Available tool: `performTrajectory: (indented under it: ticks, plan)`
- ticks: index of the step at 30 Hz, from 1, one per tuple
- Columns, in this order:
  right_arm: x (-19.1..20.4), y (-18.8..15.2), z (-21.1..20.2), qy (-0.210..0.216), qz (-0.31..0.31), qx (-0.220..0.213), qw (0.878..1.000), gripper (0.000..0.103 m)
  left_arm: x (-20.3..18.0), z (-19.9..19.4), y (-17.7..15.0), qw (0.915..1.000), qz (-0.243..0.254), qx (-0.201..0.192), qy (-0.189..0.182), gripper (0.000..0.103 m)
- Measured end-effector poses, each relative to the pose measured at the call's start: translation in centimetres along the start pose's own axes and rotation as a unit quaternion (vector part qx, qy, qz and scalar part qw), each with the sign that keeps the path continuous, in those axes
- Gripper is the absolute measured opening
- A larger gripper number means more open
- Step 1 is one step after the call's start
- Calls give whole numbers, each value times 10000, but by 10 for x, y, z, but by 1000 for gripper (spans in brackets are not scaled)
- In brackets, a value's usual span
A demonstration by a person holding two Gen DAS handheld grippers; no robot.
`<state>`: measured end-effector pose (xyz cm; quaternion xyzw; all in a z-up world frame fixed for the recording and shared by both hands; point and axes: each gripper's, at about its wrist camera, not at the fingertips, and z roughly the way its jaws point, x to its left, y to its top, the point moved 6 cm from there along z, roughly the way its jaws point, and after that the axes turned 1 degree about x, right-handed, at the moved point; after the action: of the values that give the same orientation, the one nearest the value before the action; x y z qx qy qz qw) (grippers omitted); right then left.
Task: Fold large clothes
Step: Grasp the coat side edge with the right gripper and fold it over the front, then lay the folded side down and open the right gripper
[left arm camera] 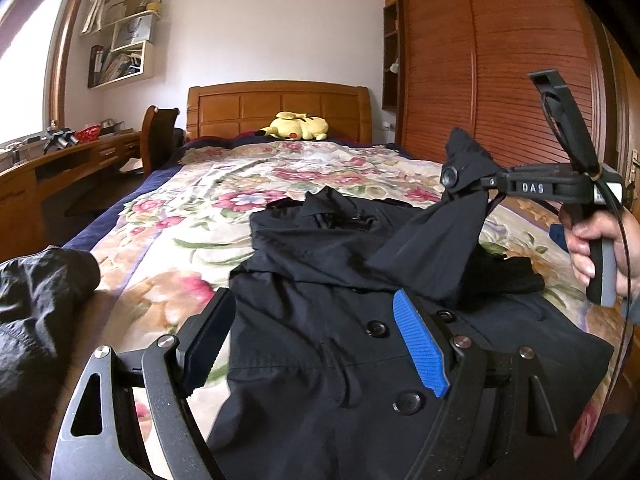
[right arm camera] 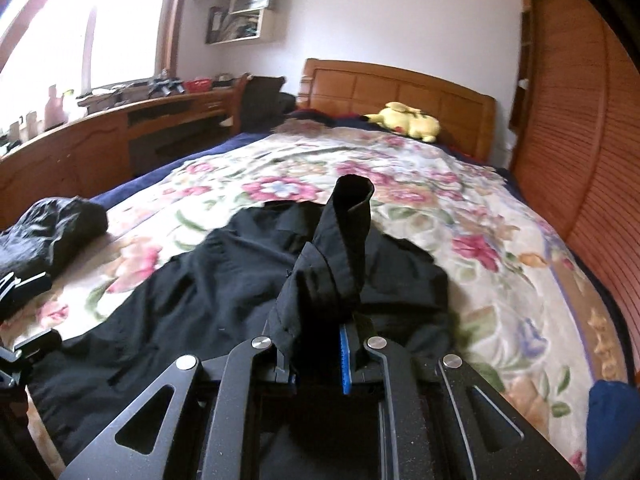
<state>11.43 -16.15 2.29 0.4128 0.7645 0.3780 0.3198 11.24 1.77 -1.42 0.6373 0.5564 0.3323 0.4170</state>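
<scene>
Right gripper (right arm camera: 316, 354) clamped on sleeve (right arm camera: 340, 248) of black coat (right arm camera: 192, 300), sleeve end lifted clear of the coat body and poking up past the pads. Same gripper seen from left wrist view (left arm camera: 454, 178), held by hand (left arm camera: 596, 248) above the coat's right side, sleeve (left arm camera: 448, 240) draped down from it onto the coat.

Left gripper (left arm camera: 316, 344) jaws apart, nothing between them, hovering low over the coat (left arm camera: 320, 320) front; blue pad (left arm camera: 420, 344) near the coat's buttons (left arm camera: 376, 328). Cannot tell whether the pads touch the fabric.

Coat spread flat on bed (left arm camera: 168, 240) with floral cover, collar (left arm camera: 328, 204) pointing toward headboard (left arm camera: 280, 108), hem end nearest the grippers. Second dark garment (left arm camera: 36, 300) bunched on the bed left of the coat, apart from it. Yellow plush (left arm camera: 296, 126) beyond the coat at the headboard. Wooden counter (left arm camera: 80, 156) left of the bed, chair (left arm camera: 160, 136) beside it, shelves (left arm camera: 124, 48) on the wall above. Wardrobe (left arm camera: 500, 60) with slatted doors right of the bed.
</scene>
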Motion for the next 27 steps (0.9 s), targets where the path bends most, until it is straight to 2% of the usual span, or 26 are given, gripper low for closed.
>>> performTrajectory:
  ticks: [5,9,11,13,15,22,27]
  plan:
    - [26,8,3,271,-161,11,9995,16,11,-4,0,9999,-73,-28,81,82]
    - [38,8,5,478,-209,79,9986,24,16,-6,-1,9999,-95,-32,123,82]
    - [44,7,9,542,-267,171,9980,29,18,-7,-1,9998,-102,-28,138,82]
    - [43,6,10,640,-295,257,9972,48,20,-7,-1,9998,-101,-34,153,82]
    - [45,5,8,781,-278,358,9959,54,21,-8,-2,9998,-101,-42,168,82]
    - [43,0,3,960,-381,370,9940,58,28,-9,-3,9997,-118,-44,214,82]
    - [45,-10,3,1182,-238,591,9909,62,32,-10,-2,9996,-161,-79,233,82]
